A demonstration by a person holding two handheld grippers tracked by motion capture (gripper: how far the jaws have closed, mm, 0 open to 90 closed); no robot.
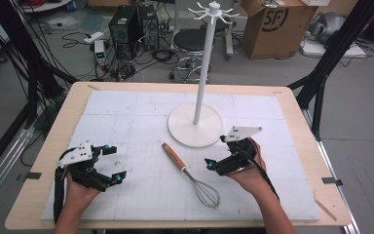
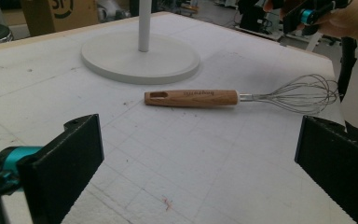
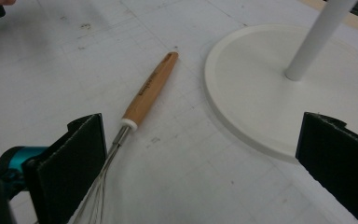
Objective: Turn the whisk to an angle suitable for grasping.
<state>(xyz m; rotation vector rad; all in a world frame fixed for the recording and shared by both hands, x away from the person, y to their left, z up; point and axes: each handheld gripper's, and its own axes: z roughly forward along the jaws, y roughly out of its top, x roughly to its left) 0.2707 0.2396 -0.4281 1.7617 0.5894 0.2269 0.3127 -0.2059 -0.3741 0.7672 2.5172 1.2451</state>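
Whisk position: I see the whisk [image 1: 189,173] lying flat on the white foam mat [image 1: 126,117], between my two grippers, just in front of the round base of the white hook stand [image 1: 196,124] and apart from it.
Whisk direction: the wooden handle [image 2: 191,98] points toward the stand base, and the wire loops [image 1: 206,193] point toward my side of the table.
Left gripper: my left gripper [image 1: 111,164] is wide open and holds nothing; it is well to the left of the whisk.
Right gripper: my right gripper [image 1: 216,152] is also wide open and empty; it is near the whisk, with one jaw just beside the wires in the right gripper view.
Handling: I judge the whisk to be light. The handle is stiff and smooth, and being round it may turn between the jaws. The wires are thin and springy, so they would bend under a squeeze.
Where to hold: I would take the handle near its middle, across its width, not the wires.
Hanging hole: the handle end has a slot [image 2: 158,95]; I would keep it free.
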